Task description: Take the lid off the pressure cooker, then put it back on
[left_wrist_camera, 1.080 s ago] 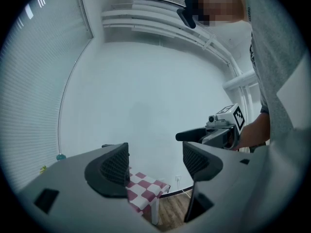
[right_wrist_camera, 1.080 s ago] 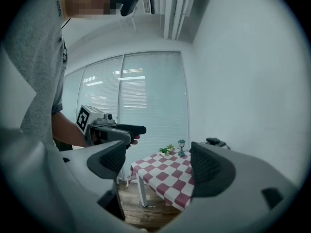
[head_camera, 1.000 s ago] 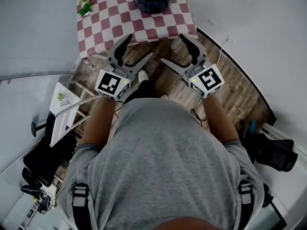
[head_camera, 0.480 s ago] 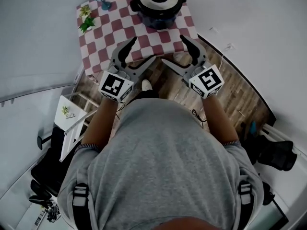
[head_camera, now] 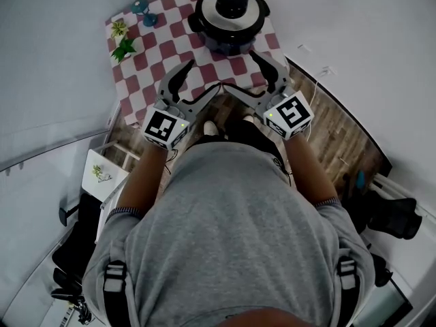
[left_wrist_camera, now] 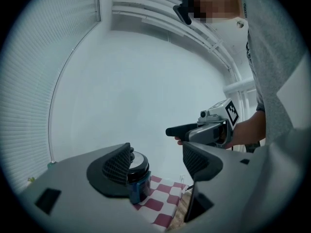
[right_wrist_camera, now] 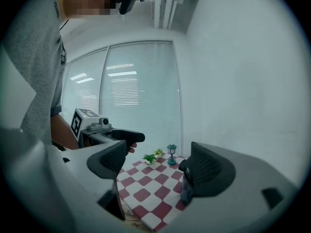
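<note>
Evidently nothing is done yet: the lid point(head_camera: 231, 9) sits on the cooker point(head_camera: 227, 41); left claw point(head_camera: 203, 75) and right claw point(head_camera: 240, 70) hang released, empty, short of it.

Grey short-sleeved T-shirt point(head_camera: 225, 230); dark shoulder straps point(head_camera: 113, 304), grey buckles point(head_camera: 114, 272). Grey left gripper point(head_camera: 201, 78), right gripper point(head_camera: 242, 71): black ribbed pads point(left_wrist_camera: 116, 166), white cubes point(head_camera: 163, 125) with black square markers.

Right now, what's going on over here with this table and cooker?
A person stands at a small table with a checked cloth, holding a gripper in each hand. The left gripper and right gripper are both open and empty, held short of the pressure cooker. Its lid is on, untouched.
</note>
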Motion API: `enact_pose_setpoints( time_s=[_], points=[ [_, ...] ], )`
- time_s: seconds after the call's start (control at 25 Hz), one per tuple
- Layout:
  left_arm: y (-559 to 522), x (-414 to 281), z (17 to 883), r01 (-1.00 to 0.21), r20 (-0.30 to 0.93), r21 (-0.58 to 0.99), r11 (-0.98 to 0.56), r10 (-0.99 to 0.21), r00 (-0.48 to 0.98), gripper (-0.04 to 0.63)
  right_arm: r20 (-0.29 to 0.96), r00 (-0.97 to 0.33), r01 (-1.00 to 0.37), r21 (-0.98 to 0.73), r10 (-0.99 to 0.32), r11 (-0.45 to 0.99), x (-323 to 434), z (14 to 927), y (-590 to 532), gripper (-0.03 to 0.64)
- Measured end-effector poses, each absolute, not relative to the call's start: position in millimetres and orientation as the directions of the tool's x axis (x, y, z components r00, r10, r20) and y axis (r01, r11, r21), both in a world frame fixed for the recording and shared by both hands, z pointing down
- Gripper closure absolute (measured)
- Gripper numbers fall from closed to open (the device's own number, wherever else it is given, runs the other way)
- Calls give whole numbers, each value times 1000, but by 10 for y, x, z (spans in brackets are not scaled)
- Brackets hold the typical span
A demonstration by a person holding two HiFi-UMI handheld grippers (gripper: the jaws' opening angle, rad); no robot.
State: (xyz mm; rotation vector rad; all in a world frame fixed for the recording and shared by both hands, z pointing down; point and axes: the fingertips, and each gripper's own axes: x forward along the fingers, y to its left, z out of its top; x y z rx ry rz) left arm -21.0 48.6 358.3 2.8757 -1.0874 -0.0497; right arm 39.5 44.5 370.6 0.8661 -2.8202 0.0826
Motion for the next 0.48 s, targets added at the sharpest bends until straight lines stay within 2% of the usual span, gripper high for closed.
enact_pose_setpoints(
  time_s=[0.48],
  points=[
    [-331,-48,3586,-710,21,59,-701,-710,703,238,203,-856,-487,-12,-475,873,535,3759,-451,196]
  ],
)
